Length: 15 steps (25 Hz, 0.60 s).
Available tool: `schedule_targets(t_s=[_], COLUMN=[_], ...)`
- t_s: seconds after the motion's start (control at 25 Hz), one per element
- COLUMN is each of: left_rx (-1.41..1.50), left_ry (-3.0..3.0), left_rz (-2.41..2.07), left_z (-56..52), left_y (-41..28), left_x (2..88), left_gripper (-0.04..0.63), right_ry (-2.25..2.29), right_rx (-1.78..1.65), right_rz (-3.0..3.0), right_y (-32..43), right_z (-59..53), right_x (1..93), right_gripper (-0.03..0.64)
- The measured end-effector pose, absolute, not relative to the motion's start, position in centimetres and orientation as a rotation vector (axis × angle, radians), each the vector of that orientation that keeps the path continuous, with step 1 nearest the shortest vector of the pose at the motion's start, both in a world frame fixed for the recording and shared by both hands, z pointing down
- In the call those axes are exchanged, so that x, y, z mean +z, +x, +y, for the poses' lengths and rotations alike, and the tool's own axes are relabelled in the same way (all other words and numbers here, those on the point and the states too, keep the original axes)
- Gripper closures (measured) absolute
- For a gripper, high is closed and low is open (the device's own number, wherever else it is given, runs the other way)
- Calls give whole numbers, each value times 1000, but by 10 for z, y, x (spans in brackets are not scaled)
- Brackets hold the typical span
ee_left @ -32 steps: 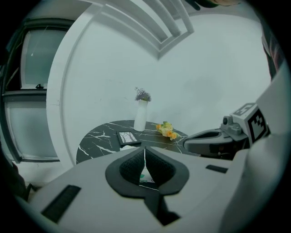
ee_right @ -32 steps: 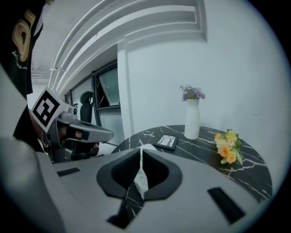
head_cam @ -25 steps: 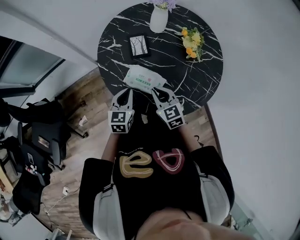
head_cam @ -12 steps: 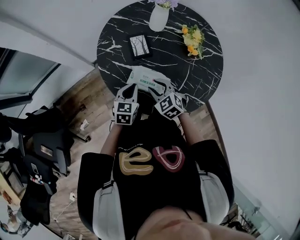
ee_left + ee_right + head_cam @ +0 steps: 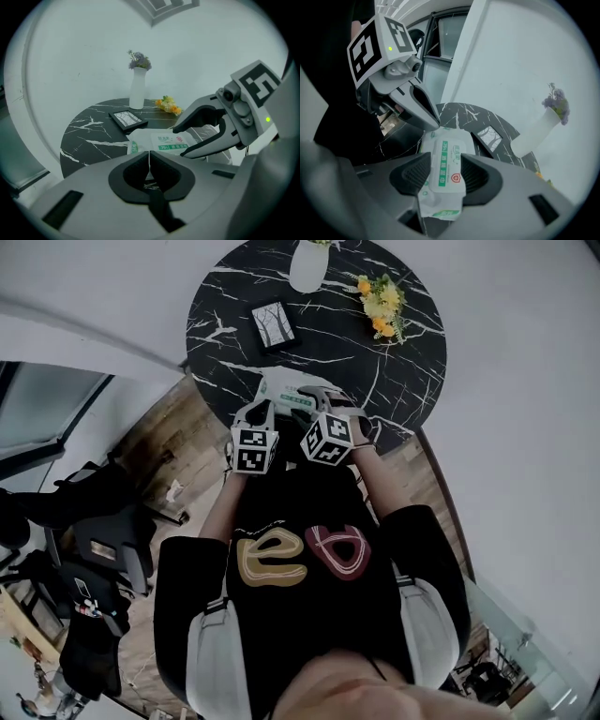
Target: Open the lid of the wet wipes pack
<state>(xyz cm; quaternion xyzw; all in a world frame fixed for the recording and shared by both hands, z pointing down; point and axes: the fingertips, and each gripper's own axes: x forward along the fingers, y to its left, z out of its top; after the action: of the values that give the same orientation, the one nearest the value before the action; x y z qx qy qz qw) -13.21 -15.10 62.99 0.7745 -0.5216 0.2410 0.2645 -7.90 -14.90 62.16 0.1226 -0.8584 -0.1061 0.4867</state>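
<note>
The wipes pack (image 5: 461, 140) lies near the tabletop's (image 5: 403, 371) front edge. The right tool (image 5: 440, 176) straddles it, jaws opening wide and pressing nothing. The left tool (image 5: 149, 165) is closed and empty. Best to pin the pack with one tool, then pinch the lid's (image 5: 442, 161) free edge and peel gently.

The round table (image 5: 412, 343) is black marble veined in white. The wet wipes pack (image 5: 443, 164) is white, with green bands and a small red emblem on its label. The vase (image 5: 136, 93) is white with pale purple flowers (image 5: 139, 60), the other blossoms (image 5: 380, 307) yellow and orange, the picture frame (image 5: 273, 326) black, the floor (image 5: 164, 442) brown wood grain.
</note>
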Motion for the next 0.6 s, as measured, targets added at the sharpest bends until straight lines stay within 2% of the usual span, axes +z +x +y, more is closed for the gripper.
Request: schedule_targets(t_s=[0.28, 0.6], left_rx=[701, 736], left_ry=[2119, 2119], left_rz=[-1349, -1318], left_z=[-153, -157], left_y=[-123, -122], left_x=[640, 647], left_gripper=[577, 577], right_ry=[271, 279], right_rx=[-277, -147], right_rz=[-2029, -2052], right_y=[-82, -82], right_z=[-151, -154], right_x=[637, 640], right_gripper=[413, 423])
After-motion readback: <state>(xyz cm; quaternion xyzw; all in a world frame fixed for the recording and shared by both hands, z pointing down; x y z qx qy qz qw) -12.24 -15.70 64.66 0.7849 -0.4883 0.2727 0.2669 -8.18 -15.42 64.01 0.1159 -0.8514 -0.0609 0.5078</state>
